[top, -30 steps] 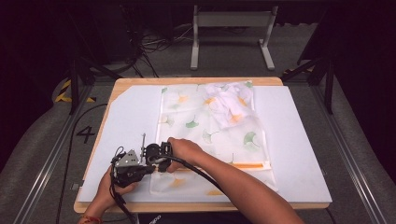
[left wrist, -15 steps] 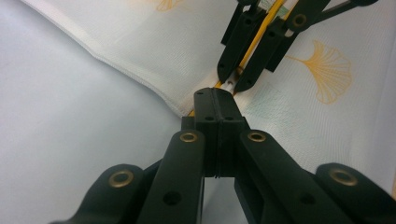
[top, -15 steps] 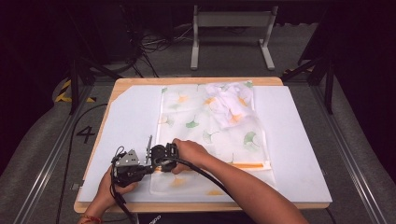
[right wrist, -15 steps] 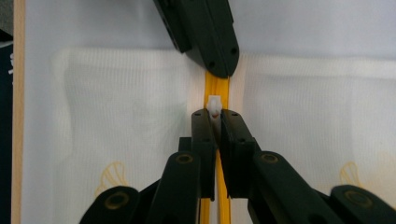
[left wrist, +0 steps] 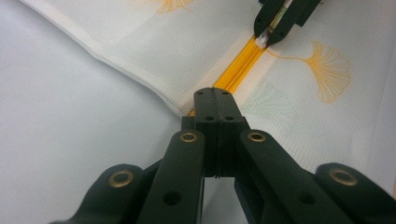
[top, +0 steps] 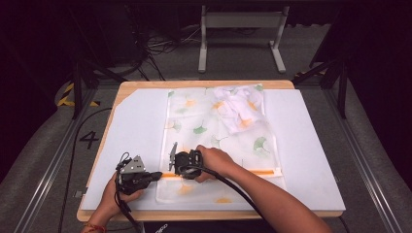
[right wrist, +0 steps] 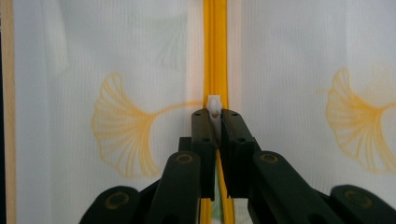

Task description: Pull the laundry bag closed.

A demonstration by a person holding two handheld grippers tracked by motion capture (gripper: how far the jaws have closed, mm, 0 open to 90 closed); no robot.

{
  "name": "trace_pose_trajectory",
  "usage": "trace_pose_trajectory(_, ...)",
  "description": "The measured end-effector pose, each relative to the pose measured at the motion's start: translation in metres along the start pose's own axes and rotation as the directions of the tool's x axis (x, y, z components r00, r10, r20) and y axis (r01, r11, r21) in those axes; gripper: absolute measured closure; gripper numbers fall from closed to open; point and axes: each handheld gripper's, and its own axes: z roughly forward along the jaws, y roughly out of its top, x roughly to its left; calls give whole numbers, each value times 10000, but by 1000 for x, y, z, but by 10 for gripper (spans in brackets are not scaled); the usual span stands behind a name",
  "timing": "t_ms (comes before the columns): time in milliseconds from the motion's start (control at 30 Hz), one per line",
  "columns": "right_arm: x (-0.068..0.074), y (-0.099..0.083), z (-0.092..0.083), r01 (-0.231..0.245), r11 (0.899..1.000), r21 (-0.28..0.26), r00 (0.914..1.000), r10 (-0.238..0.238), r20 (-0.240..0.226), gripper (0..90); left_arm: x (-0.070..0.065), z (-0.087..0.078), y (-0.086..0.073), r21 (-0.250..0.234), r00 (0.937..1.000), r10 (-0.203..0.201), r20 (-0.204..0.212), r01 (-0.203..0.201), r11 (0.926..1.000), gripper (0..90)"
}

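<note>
Zipper pull (right wrist: 214,106), small slick white tab, clamped in right gripper (right wrist: 214,114); left gripper (left wrist: 213,100) pinched, probably on the limp mesh bag's (top: 223,141) orange zipper (left wrist: 238,70) end. Hold the tab, not the fabric.

Both grippers, the left gripper (left wrist: 217,100) and the right gripper (right wrist: 215,119), have matte black jaws with brass-ringed pivot holes. Each carries a grey three-cornered plate and a black cable. A reddish bracelet (top: 92,226) circles the wrist behind the left gripper.
</note>
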Motion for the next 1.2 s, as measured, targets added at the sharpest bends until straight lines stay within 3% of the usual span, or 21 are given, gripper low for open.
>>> trace_pose_trajectory(167, 0, -22, -7, -57, 10000, -2, 9999, 57, 154, 842, 0, 0, 0, -7, 10000, 7, -11, -7, 10000, 900)
trace_pose_trajectory(667, 4, -94, -28, -1052, 9941, -271, 9935, 1063, 417, 841, 0, 0, 0, -9, 10000, 19, -25, -19, 10000, 900)
trace_pose_trajectory(1200, 5, -141, -41, -1838, 9814, -559, 9804, 1872, 615, 841, 0, 0, 0, -13, 10000, 10, -25, -10, 10000, 900)
